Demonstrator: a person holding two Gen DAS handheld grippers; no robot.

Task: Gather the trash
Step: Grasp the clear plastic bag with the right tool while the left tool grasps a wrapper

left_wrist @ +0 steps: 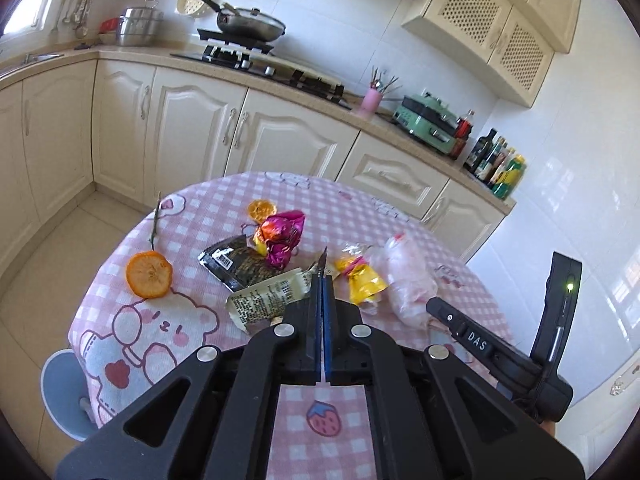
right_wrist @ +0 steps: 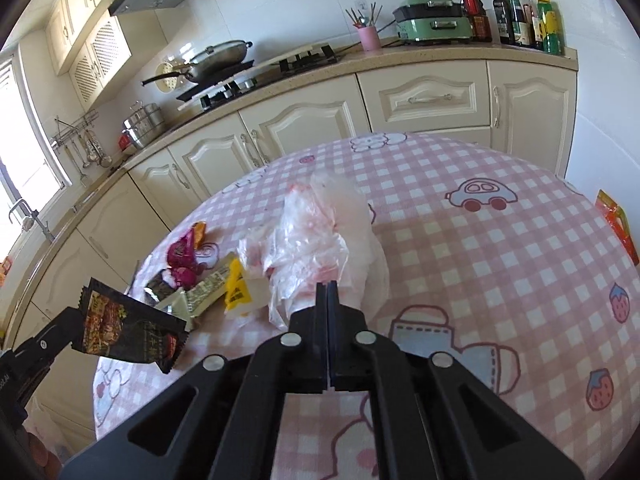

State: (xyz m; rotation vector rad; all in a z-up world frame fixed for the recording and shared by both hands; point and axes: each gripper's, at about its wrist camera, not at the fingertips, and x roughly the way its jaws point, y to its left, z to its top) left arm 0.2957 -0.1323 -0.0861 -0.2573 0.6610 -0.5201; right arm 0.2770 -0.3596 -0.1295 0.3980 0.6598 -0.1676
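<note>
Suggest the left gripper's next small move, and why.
Probably carry the dark printed snack wrapper, pinched in the shut left gripper, toward the clear crumpled plastic bag, whose edge the shut right gripper seems to pinch.

A dark snack wrapper (right_wrist: 132,332) hung pinched in the left tool (left_wrist: 322,276), off the table's edge. On the table lay a black wrapper (left_wrist: 236,262), a pale one (left_wrist: 268,296), magenta foil (left_wrist: 282,236), a yellow wrapper (left_wrist: 362,280), a crumpled clear bag (right_wrist: 320,240) and two orange peels (left_wrist: 149,274).
</note>
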